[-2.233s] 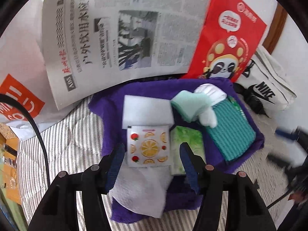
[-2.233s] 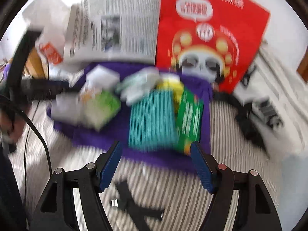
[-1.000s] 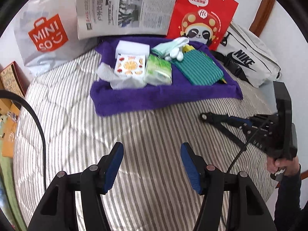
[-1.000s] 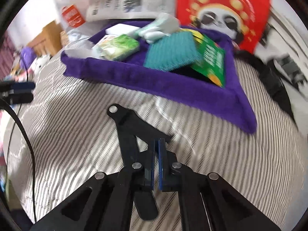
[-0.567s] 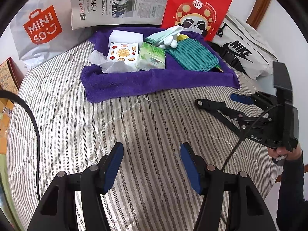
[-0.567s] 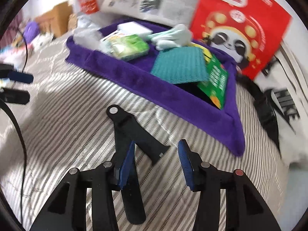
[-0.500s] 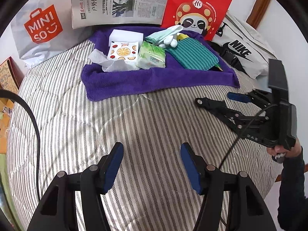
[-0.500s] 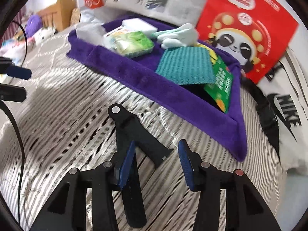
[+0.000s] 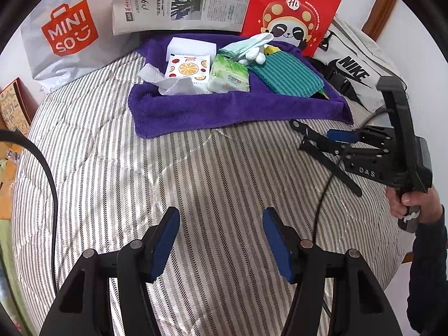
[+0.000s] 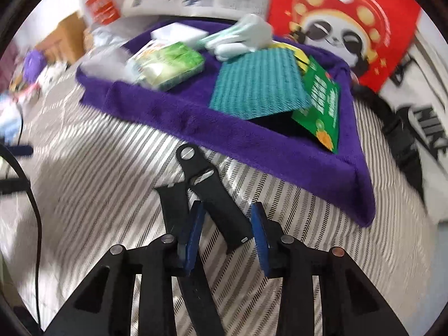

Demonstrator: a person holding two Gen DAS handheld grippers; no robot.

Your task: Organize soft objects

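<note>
Nearest, our left gripper (image 9: 221,240) hangs over the striped quilt (image 9: 117,173), its blue-padded jaws spread wide with only bedding between them. Our right gripper (image 10: 225,231) sits low over the same quilt, jaws parted and released. A black hinged tool (image 10: 208,196) lies on the fabric; one of its arms runs between the pads (image 10: 259,238), but we cannot tell whether it touches them.

Beyond the tool, a purple towel (image 9: 224,112) lies spread across the quilt. The soft items rest on it:
- crumpled white tissue (image 9: 173,84) at the left
- orange-print packet (image 9: 187,68) and white foam block (image 9: 191,46) behind it
- green tissue pack (image 9: 228,77) at centre
- teal ribbed cloth (image 9: 285,74) at the right, overlapping a green packet (image 10: 322,103)
- pale gloves (image 9: 249,47) at the rear

Farthest, a newspaper (image 9: 182,0), red panda bag (image 9: 291,14), MINISO bag (image 9: 67,33) and Nike bag (image 9: 355,67) stand behind the towel.
</note>
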